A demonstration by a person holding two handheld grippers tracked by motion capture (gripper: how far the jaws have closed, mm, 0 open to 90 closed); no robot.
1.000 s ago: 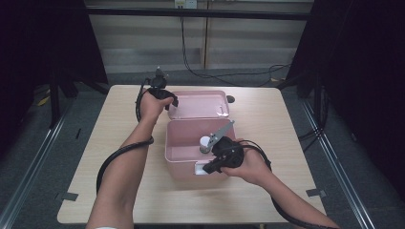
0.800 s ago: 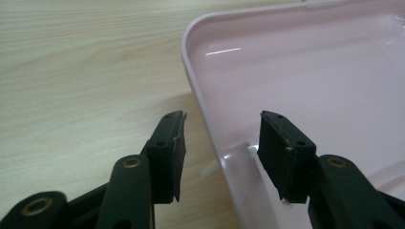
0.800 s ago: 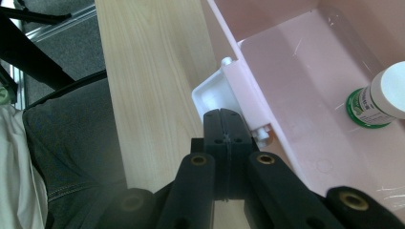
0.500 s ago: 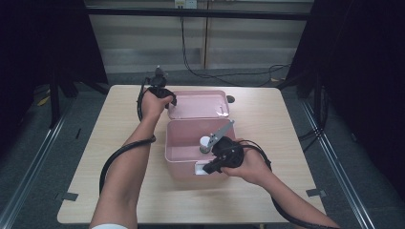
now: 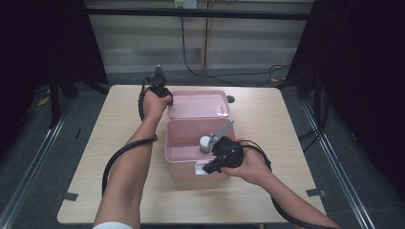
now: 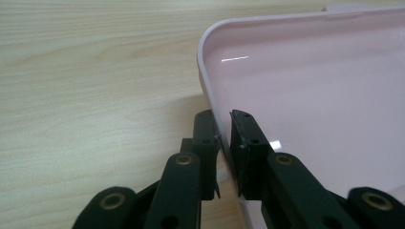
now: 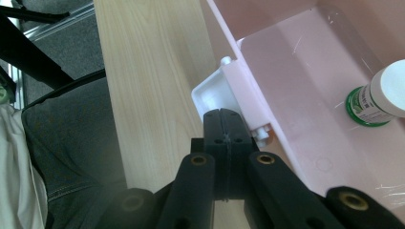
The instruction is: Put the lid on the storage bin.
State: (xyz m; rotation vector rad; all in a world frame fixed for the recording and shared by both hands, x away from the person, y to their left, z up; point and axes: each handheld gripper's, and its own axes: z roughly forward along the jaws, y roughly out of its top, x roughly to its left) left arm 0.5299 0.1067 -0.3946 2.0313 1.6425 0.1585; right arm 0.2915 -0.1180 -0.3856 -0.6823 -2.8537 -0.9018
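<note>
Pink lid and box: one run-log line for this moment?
left gripper: jaws just closing on pink lid rim | right gripper: shut at box latch | bottle in box

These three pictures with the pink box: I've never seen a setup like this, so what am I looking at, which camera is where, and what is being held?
A person at a wooden table holds a hand-operated two-jaw tool in each hand. The high view looks down from above; the other two cameras ride on the tools, looking along their black jaws. On the table stand an open pink box with a small white-capped bottle inside, and behind it the pink lid. The left gripper has just been closing its jaws on the lid's rim. The right gripper is shut, its tips against the box's white latch without holding it.
</note>
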